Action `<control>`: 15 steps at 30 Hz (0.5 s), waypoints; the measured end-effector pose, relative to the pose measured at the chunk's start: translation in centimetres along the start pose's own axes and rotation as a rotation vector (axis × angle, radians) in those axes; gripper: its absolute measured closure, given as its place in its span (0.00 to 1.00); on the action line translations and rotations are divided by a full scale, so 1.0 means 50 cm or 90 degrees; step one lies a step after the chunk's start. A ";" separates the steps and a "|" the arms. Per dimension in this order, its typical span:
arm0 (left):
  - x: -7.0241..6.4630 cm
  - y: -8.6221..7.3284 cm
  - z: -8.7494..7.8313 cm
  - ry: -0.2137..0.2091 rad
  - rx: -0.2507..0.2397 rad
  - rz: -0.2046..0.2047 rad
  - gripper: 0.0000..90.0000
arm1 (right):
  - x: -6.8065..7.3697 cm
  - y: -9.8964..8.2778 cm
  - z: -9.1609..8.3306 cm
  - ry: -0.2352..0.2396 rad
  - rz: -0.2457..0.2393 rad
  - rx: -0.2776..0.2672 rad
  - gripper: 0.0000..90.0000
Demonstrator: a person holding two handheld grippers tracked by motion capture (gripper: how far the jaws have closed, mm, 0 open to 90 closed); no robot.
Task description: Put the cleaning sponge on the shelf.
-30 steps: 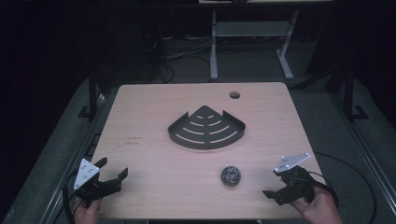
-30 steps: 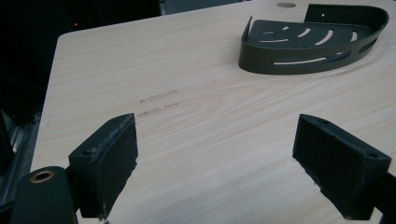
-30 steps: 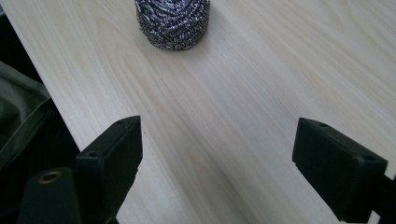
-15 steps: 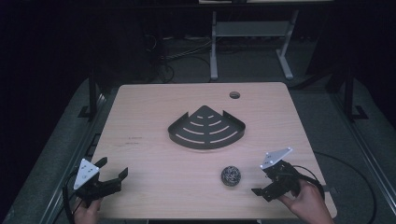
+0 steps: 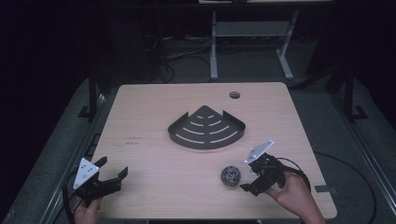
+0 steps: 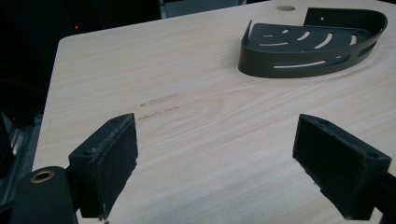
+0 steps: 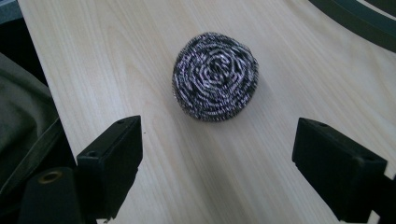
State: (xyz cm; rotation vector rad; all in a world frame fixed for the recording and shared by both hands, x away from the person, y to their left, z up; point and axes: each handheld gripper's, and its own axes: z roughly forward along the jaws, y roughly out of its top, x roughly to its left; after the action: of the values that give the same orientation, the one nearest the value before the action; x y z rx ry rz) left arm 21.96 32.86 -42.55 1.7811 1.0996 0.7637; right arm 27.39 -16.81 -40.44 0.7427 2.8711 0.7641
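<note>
A steel scourer (image 5: pixel 231 176) sits on the wooden table (image 5: pixel 154 116) at about five o'clock from the table's middle, just at nine o'clock of the right gripper (image 5: pixel 251 175); that gripper's jaws stand wide apart, the scourer lying ahead of the gap and apart from both pads; in the right gripper view the scourer (image 7: pixel 215 76) rests at twelve o'clock; the left gripper (image 5: pixel 112 172) waits at the table's seven o'clock corner, jaws wide and holding nothing; a dark corner rack (image 5: pixel 207 127) lies at the centre.
</note>
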 end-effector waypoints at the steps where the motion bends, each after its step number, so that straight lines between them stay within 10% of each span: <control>1: 0.000 0.000 0.000 0.000 0.000 0.001 0.15 | 0.001 0.006 0.003 0.002 -0.002 0.003 0.17; 15: 0.000 0.002 0.001 0.000 -0.004 -0.001 0.15 | 0.002 0.055 0.046 0.019 -0.033 0.043 0.17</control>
State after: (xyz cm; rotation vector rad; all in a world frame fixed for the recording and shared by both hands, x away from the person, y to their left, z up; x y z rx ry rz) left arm 22.01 32.82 -42.48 1.7742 1.0975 0.7648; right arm 28.93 -13.62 -41.12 0.6679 2.9434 0.6810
